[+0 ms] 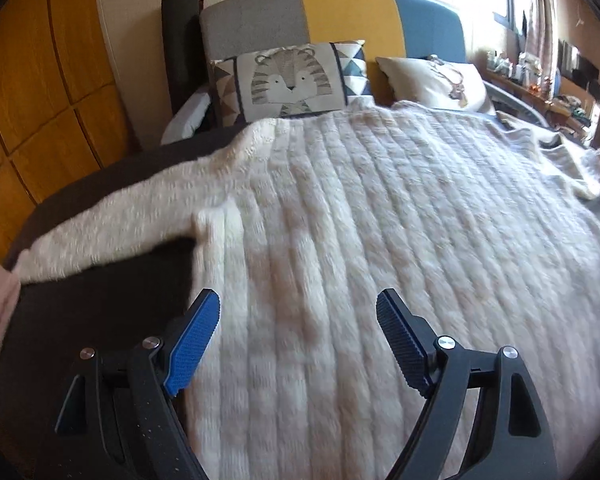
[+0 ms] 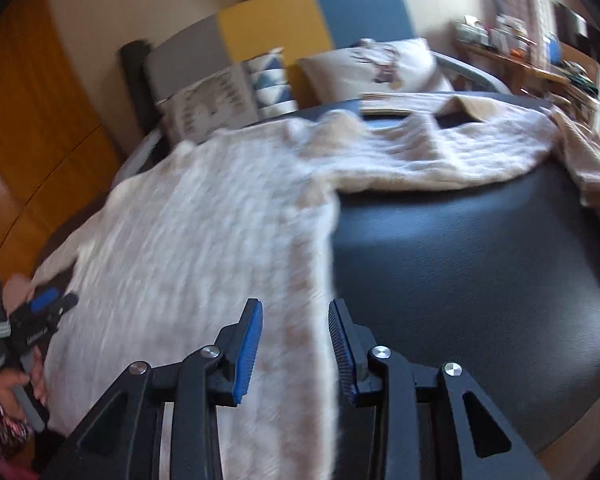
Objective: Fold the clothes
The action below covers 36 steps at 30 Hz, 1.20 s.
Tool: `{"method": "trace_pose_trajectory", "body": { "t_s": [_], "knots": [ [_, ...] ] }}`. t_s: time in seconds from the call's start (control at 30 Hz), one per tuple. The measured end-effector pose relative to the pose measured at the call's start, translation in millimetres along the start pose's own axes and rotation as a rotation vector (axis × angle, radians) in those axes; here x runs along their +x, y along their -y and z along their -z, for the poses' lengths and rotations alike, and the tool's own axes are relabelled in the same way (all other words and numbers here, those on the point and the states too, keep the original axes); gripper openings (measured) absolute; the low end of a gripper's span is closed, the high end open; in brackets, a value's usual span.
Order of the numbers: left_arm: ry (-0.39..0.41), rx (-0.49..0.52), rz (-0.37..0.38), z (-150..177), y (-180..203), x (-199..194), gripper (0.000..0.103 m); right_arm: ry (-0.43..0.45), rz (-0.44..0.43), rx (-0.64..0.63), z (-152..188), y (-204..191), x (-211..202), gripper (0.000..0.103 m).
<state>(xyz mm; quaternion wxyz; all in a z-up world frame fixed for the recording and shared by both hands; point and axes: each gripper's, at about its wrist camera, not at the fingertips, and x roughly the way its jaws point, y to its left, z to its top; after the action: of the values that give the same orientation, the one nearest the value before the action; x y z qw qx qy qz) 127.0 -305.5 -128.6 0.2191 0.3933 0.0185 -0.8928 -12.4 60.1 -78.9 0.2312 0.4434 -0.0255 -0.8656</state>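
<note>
A fluffy white sweater [image 1: 360, 220] is seen spread flat over a dark surface [image 2: 480, 260], and it fills most of the left wrist view. One of its sleeves [image 1: 112, 220] is stretched toward the left edge of that frame, over the dark surface. In the right wrist view the same garment is shown blurred across the centre and left of the frame, with another sleeve [image 2: 440, 164] laid out toward the upper right.

The left gripper [image 1: 298, 308] is held released at the bottom of its frame, the blue-padded jaws spread wide above the body of the sweater; nothing is gripped between them. The right gripper [image 2: 296, 316] is shown at the bottom centre of its frame with the jaws partly apart, over the right-hand edge of the sweater. No cloth is seen pinched between them, though the blur leaves contact hard to judge.

At the top of both frames a headboard [image 1: 340, 16] in grey, yellow and blue panels is seen, with a tiger-print cushion [image 1: 292, 80] and a pale pillow [image 1: 436, 80] propped before it. Orange wooden wardrobe doors [image 1: 40, 80] are shown at the upper left. A cluttered shelf [image 1: 548, 84] is placed at the upper right, under a bright window.
</note>
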Motion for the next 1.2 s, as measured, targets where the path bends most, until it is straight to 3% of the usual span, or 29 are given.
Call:
{"method": "trace_pose_trajectory", "body": {
  "t_s": [0.1, 0.3, 0.5, 0.63, 0.93, 1.07, 1.2],
  "knots": [
    [-0.08, 0.008, -0.059, -4, 3, 28, 0.084, 0.041, 0.05, 0.052, -35, 20, 11, 0.034],
    [-0.075, -0.063, -0.008, 3, -10, 31, 0.087, 0.021, 0.124, -0.029, -106, 32, 68, 0.034],
    [-0.081, -0.106, 0.01, 4, -15, 36, 0.094, -0.096, 0.246, -0.09, -115, 52, 115, 0.034],
    [-0.075, -0.109, 0.001, 5, -14, 37, 0.096, -0.09, 0.242, -0.047, -105, 73, 115, 0.034],
    [-0.066, -0.108, -0.005, 5, -15, 38, 0.097, -0.006, 0.127, -0.102, -144, 31, 123, 0.034],
    [-0.062, -0.104, -0.01, 6, -15, 38, 0.097, -0.043, 0.093, -0.118, -160, 15, 149, 0.024],
    [-0.06, -0.104, -0.012, 6, -15, 38, 0.097, -0.105, 0.16, -0.104, -172, 25, 180, 0.02]
  ]
}}
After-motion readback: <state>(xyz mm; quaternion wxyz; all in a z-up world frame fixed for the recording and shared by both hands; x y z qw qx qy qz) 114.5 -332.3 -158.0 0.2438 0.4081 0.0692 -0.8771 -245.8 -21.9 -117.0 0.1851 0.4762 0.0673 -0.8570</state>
